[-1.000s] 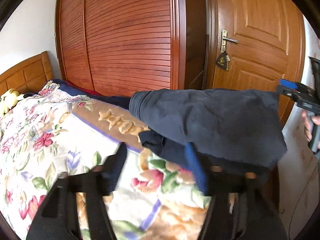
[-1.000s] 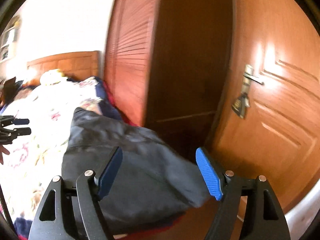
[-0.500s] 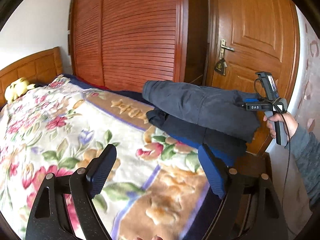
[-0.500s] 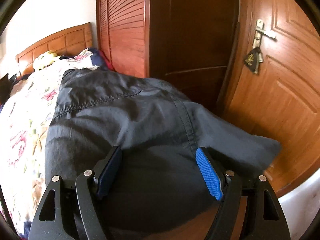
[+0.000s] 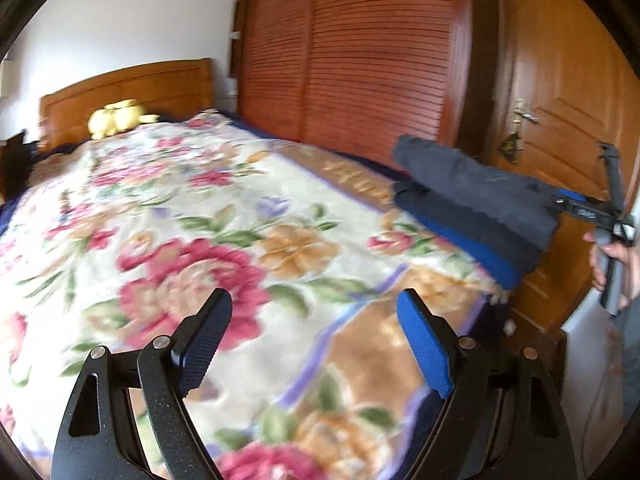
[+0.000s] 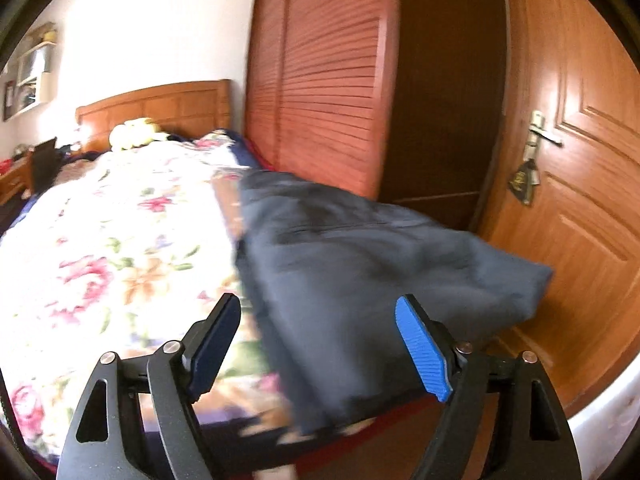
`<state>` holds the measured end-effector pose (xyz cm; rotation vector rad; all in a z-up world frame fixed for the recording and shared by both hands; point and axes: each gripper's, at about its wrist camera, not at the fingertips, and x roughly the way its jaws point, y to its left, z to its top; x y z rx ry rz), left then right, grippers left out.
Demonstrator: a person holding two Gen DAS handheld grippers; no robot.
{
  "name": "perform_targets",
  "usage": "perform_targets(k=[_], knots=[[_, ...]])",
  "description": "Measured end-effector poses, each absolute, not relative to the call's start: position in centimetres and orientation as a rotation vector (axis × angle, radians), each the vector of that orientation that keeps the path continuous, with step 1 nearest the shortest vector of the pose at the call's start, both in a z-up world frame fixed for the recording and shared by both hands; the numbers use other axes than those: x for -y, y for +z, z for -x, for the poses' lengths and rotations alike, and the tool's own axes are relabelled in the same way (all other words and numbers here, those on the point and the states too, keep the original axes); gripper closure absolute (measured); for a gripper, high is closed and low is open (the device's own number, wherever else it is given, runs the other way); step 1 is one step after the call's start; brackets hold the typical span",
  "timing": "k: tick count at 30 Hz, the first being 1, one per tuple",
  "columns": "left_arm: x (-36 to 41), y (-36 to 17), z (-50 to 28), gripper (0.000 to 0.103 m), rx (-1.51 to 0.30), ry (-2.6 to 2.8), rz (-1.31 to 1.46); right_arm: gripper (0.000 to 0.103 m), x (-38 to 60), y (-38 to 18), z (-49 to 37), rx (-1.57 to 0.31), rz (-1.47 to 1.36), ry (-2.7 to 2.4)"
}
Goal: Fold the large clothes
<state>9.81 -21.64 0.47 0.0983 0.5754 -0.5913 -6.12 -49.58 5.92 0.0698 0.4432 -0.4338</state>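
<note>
A dark grey-blue garment [image 5: 472, 196] lies folded in a thick stack on the bed's far right corner, one end hanging past the edge. My left gripper [image 5: 316, 336] is open over the floral blanket [image 5: 200, 220], well short of the garment, with nothing between its fingers. In the right wrist view the garment [image 6: 360, 272] fills the middle. The jaws of my right gripper [image 6: 320, 340] are opening; the cloth's near end shows between them, and the pads do not press it. The left wrist view shows the right gripper [image 5: 568, 202] at the garment's overhanging end, held by a hand [image 5: 616, 264].
A slatted wooden wardrobe [image 5: 360, 60] and a wooden door [image 5: 560, 100] with a handle stand close behind the bed's far side. A yellow plush toy [image 5: 116, 116] sits at the headboard [image 5: 132, 88]. A bedside table [image 6: 16, 180] is at the far left.
My left gripper let go of the garment, opened and drew back across the blanket. The garment settled on the bed corner, and my right gripper backed off from it slightly.
</note>
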Motion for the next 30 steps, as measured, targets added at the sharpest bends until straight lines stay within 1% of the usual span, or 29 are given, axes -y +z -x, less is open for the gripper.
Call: perform_targets(k=[7,18,26,30], knots=[[16.0,-0.9,-8.6,0.018,-0.553,-0.43,-0.098,0.019,41.7,4.8,4.8,-0.432,-0.09,-0.307],[8.6,-2.2,-5.5,0.018,-0.554,-0.191,-0.124,0.019,29.3,0.5,1.4,-0.511,-0.071,-0.041],[4.4,-2.8,-4.3,0.018,-0.6,-0.147,-0.018,0.019,24.1,0.1,0.8,-0.512,-0.051,0.094],[2.7,-2.0,-3.7,0.018,-0.579,-0.105,0.011,0.019,23.4,0.6,0.6,-0.484,-0.038,0.129]])
